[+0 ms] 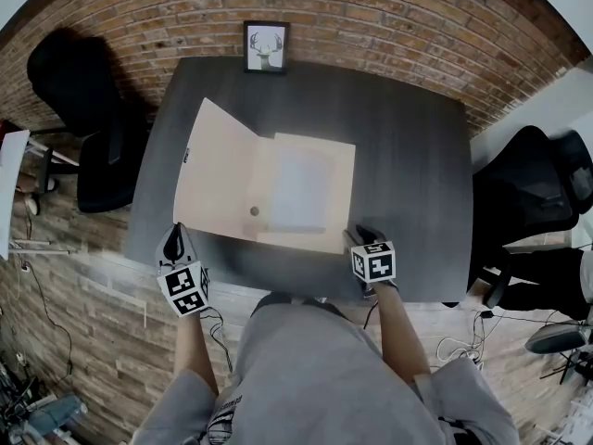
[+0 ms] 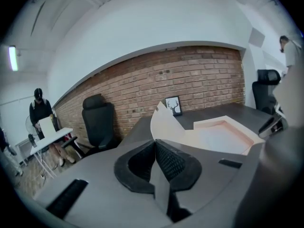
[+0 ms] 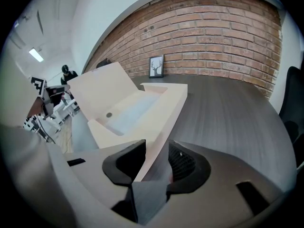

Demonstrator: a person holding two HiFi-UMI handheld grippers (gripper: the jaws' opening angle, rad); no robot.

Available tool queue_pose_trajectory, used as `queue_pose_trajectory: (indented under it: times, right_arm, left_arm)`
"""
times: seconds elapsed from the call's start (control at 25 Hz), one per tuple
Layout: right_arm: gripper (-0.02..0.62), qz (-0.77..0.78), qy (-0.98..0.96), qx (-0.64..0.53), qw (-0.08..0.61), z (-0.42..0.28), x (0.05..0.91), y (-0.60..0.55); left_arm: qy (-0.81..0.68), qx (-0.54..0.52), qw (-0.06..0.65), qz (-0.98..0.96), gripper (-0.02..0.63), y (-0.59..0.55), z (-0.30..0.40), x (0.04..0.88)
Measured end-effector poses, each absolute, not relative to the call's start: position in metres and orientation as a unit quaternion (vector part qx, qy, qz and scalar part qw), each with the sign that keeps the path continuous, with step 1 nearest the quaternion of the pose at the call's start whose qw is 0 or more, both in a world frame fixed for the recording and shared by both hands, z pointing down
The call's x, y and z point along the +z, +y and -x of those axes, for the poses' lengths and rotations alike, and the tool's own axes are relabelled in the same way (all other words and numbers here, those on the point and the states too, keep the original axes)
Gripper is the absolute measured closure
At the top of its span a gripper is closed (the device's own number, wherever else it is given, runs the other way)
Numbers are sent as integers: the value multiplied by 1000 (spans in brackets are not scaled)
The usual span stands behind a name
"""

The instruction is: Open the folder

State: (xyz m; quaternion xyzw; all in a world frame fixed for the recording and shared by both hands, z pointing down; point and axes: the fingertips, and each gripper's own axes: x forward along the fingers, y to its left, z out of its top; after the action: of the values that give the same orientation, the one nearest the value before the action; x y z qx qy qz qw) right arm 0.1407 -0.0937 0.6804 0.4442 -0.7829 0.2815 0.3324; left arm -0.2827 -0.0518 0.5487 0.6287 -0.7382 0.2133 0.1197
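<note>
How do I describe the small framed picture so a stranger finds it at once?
Start at the dark table by the brick wall. At its far edge, beyond the open beige folder, stands the framed picture: small, black-framed, showing an antlered deer.

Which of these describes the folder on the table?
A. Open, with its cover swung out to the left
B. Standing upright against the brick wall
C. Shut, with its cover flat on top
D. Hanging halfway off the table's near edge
A: the folder lies on the table with its cover swung out to the left and its inside showing.
</note>
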Motion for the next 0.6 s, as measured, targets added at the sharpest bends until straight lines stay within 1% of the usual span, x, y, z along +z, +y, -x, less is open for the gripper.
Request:
queue_pose_trajectory:
  times: [0.28, 0.6]
  right_arm:
    - [472, -444, -782, 283, 334, -141, 681, -93]
    - [472, -445, -779, 284, 338, -142, 680, -93]
  left_arm:
    - [-753, 195, 205, -593, 604, -50, 323, 591]
    - [-748, 217, 267, -568, 603, -51, 353, 638]
